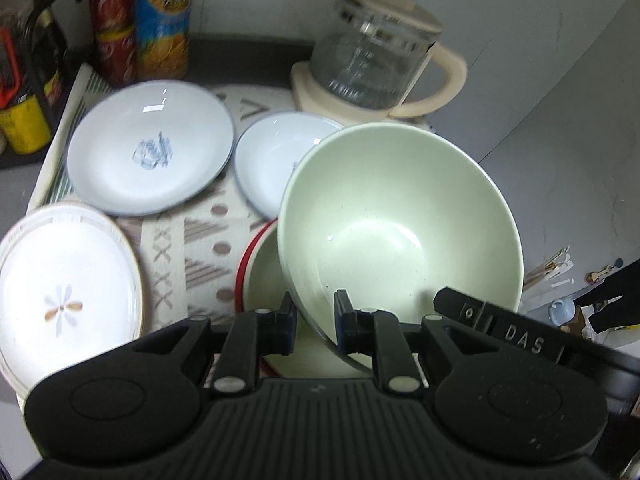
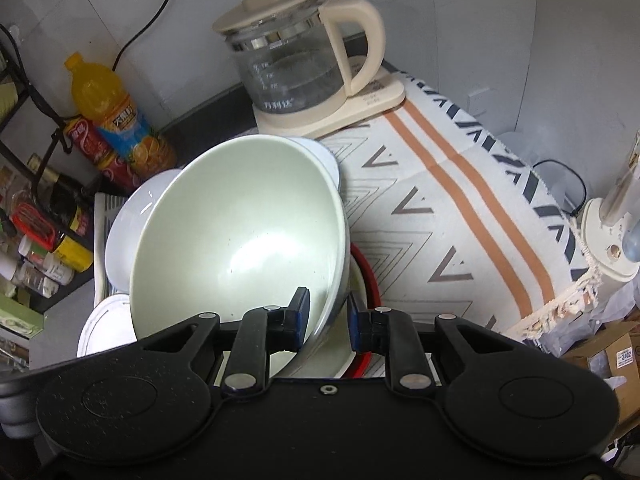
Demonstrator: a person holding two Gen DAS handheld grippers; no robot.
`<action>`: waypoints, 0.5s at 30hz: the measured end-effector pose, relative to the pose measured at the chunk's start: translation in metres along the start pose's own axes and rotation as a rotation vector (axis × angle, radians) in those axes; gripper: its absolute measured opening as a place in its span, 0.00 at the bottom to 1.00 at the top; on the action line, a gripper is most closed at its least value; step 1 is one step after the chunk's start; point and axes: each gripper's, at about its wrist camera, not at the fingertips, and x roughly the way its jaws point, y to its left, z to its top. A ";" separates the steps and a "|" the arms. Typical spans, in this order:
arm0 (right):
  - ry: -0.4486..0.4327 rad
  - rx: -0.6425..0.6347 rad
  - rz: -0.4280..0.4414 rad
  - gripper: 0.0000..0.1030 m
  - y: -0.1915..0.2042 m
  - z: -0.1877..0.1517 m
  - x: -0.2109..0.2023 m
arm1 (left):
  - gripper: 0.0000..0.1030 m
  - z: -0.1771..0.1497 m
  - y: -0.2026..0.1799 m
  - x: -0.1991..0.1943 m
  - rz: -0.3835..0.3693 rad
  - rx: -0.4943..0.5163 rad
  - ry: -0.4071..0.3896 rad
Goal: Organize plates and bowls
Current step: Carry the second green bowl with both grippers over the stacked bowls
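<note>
Now I hold the green bowl with both grippers, left gripper and right gripper each clamped on its rim, just above the red-rimmed bowl; I'd level it, then lower evenly.

Two close, downward wrist views, sharing the green bowl

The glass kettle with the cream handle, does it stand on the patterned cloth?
No, the glass kettle with the cream handle stands on its own cream base, and only that base rests on the patterned cloth.
</note>
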 end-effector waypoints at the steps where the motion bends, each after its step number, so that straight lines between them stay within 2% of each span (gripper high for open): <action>1: 0.006 0.001 0.002 0.20 0.000 -0.001 0.002 | 0.17 -0.002 0.002 0.001 0.001 -0.004 0.004; 15: 0.064 -0.012 -0.014 0.19 -0.003 -0.013 0.018 | 0.18 -0.011 0.010 0.013 0.012 -0.016 0.049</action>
